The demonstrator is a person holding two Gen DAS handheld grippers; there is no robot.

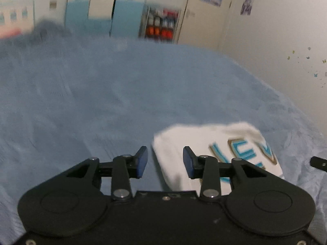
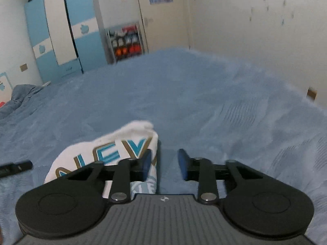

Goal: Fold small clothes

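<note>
A small white garment (image 1: 206,140) with blue and gold lettering lies folded on the blue bedspread (image 1: 122,94). My left gripper (image 1: 165,162) is open above the garment's left edge, nothing between its blue pads. In the right wrist view the same white garment (image 2: 114,149) lies low and left of centre. My right gripper (image 2: 164,164) is open over the garment's right edge, its left finger (image 2: 147,163) above the cloth and its right finger above bare bedspread. A tip of each gripper shows at the other view's edge.
The bedspread (image 2: 194,94) stretches far ahead and to both sides. A rumpled blue blanket (image 2: 20,98) lies at the far left. A wardrobe (image 2: 61,36), a shelf rack (image 2: 126,42) and white walls stand beyond the bed.
</note>
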